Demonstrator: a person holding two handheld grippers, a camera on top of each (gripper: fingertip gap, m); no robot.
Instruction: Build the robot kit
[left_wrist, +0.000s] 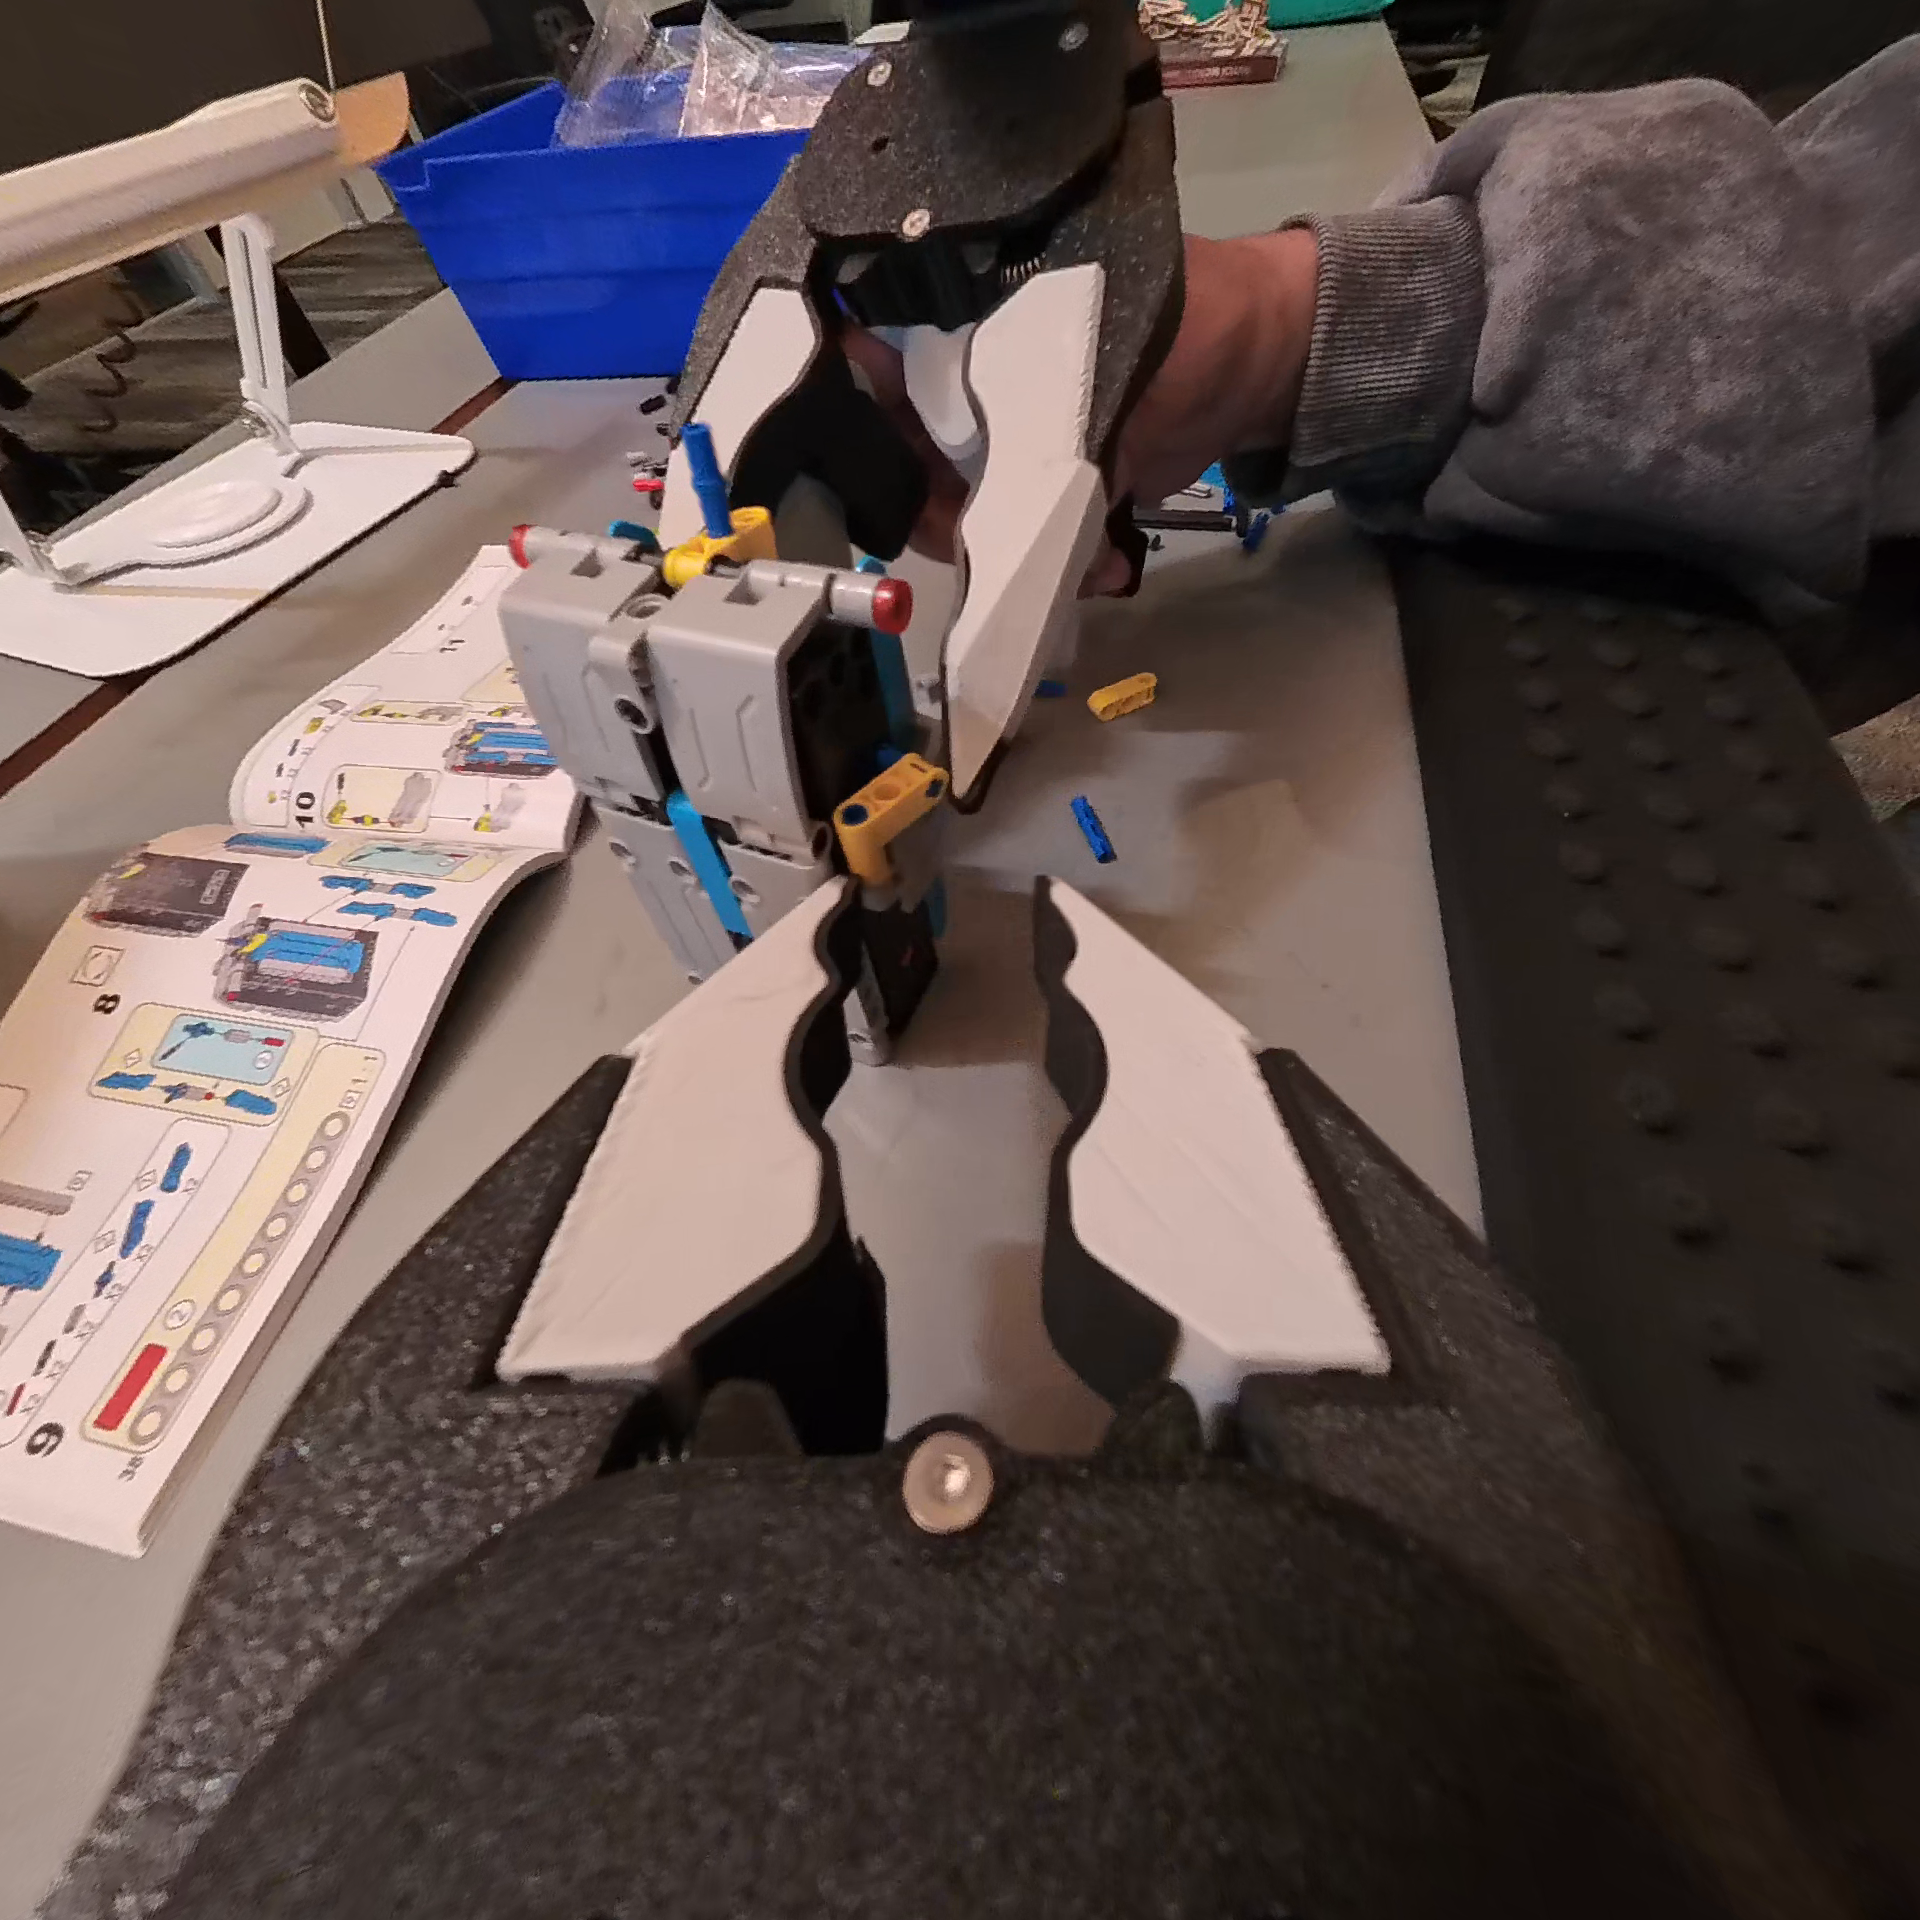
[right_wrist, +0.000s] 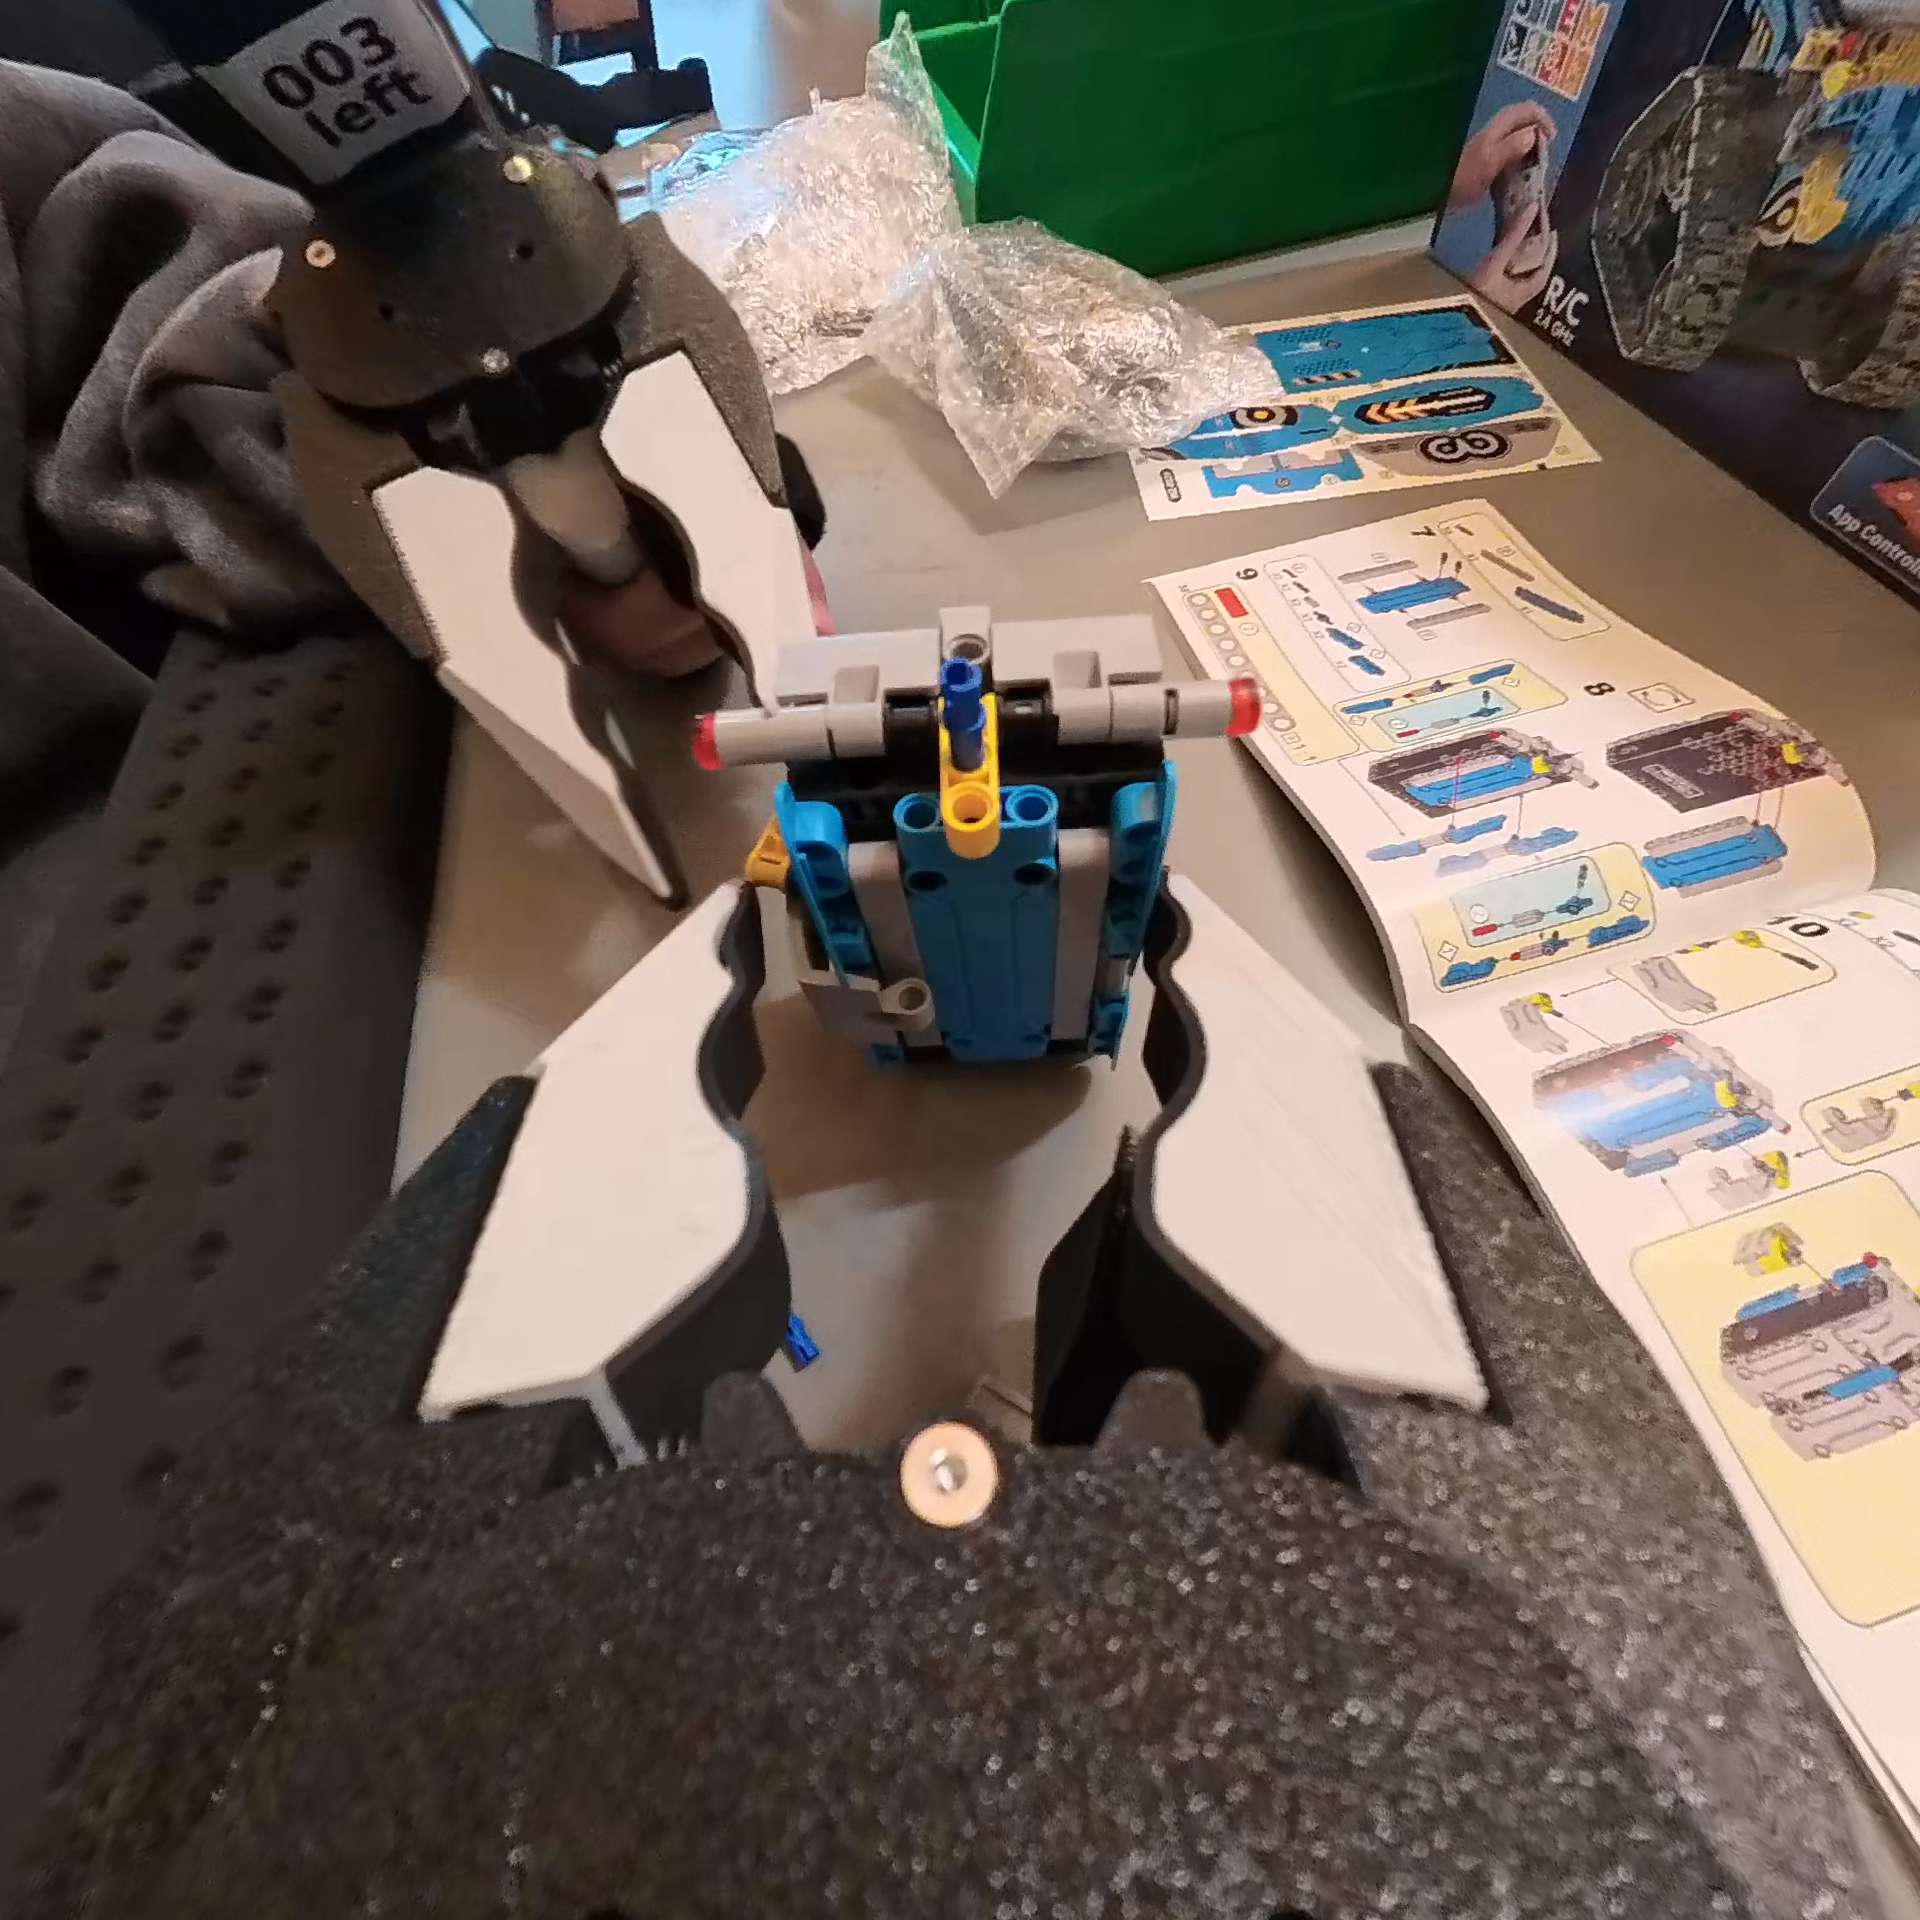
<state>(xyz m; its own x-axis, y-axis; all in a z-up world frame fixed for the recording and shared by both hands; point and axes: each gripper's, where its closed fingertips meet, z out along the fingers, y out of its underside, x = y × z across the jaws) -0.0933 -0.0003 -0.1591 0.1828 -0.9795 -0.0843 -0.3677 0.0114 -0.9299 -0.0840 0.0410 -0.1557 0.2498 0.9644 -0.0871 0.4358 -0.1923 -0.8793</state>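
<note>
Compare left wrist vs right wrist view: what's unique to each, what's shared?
Left wrist only: blue bin, white lamp base, loose yellow piece and blue pin on the table.
Right wrist only: green bin, sticker sheet, product box, crumpled plastic bags.
Both: the upright brick assembly, open instruction booklet, left gripper and right gripper, both open.

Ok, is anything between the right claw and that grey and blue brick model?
Nothing visible is. The right claw flanks the brick model with a finger on each side; whether they touch it is unclear.
</note>
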